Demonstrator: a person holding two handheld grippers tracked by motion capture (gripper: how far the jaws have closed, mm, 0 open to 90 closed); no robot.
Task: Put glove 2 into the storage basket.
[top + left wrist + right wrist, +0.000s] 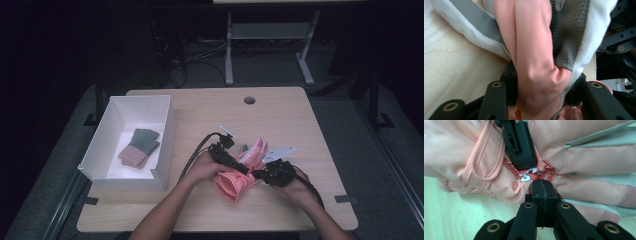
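A pink glove lies on the table, to the right of the white box and nearer the person than it, and both grippers meet on it. The left gripper comes in from the box side; in the left gripper view its jaws stand apart with a thick fold of the glove bunched between them, pink fabric beside grey waffle-knit and white panels, so it is clamped on that fold. The right gripper sits at the glove's far side from the box; in the right gripper view its jaws are pressed together, tips against the glove by a small red printed patch, though I cannot tell whether any fabric is pinched. Inside the box lie folded pieces, grey and pink.
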